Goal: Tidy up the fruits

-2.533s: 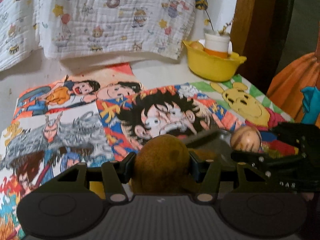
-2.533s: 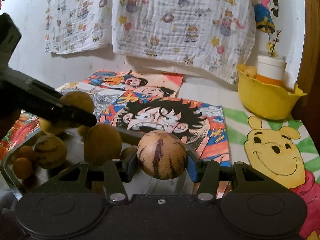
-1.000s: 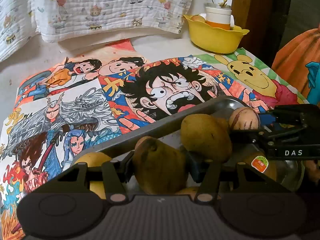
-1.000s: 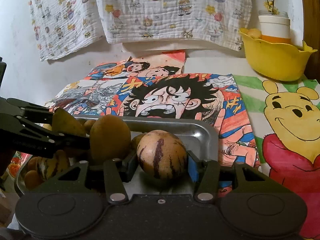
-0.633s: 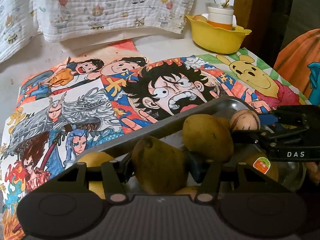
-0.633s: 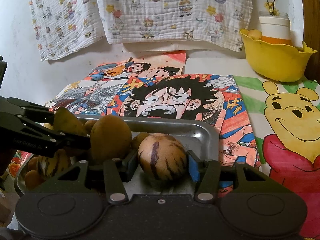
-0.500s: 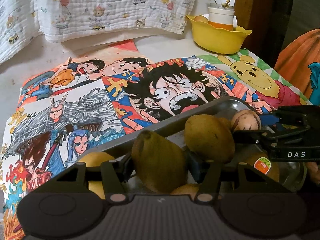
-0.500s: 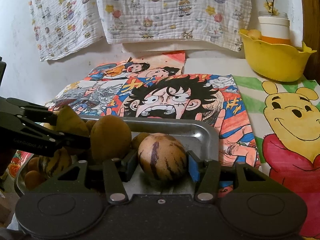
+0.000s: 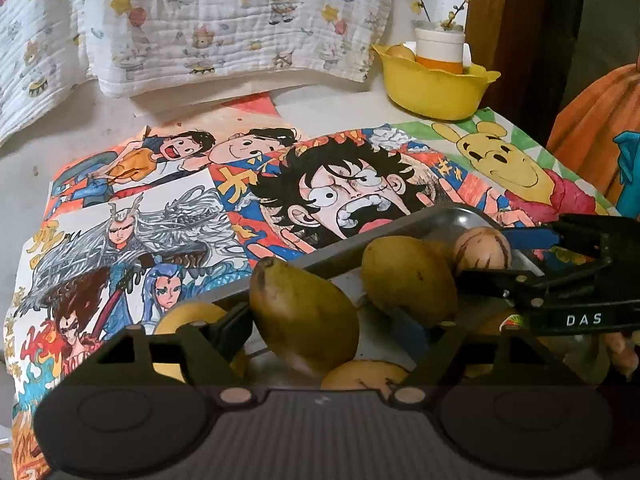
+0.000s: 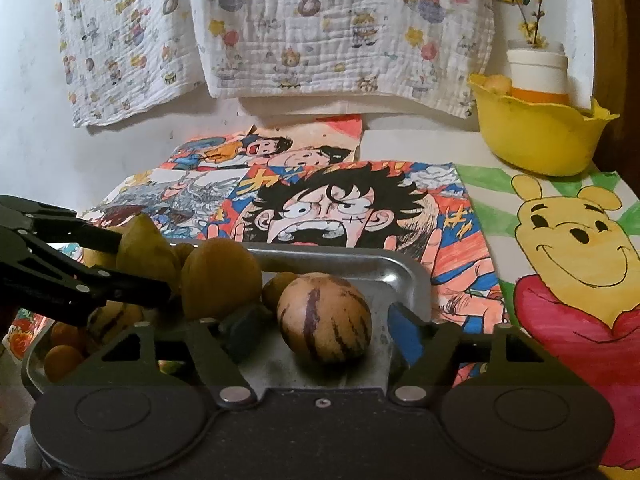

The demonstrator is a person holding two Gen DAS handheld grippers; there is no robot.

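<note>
A metal tray (image 10: 404,276) (image 9: 448,216) holds several fruits. My left gripper (image 9: 340,332) is open around a green-brown pear (image 9: 304,316), which rests in the tray leaning against the left finger (image 9: 232,328); the right finger stands clear. My right gripper (image 10: 320,328) is open around a striped pepino melon (image 10: 324,318) that sits on the tray floor, with gaps on both sides. A second brown pear (image 9: 408,280) (image 10: 220,276) lies between the two grippers. The right gripper shows in the left wrist view (image 9: 516,256), the left one in the right wrist view (image 10: 132,264).
Small orange fruits (image 10: 62,360) and another striped melon (image 10: 116,320) lie at the tray's left end. A yellow bowl (image 10: 536,136) with a white cup stands at the back right. Cartoon drawings (image 10: 340,200) cover the table. A printed cloth (image 10: 320,28) hangs on the wall.
Both grippers lowered their fruits into the tray, then opened. The pear and the striped melon now sit free in the tray between spread fingers.
</note>
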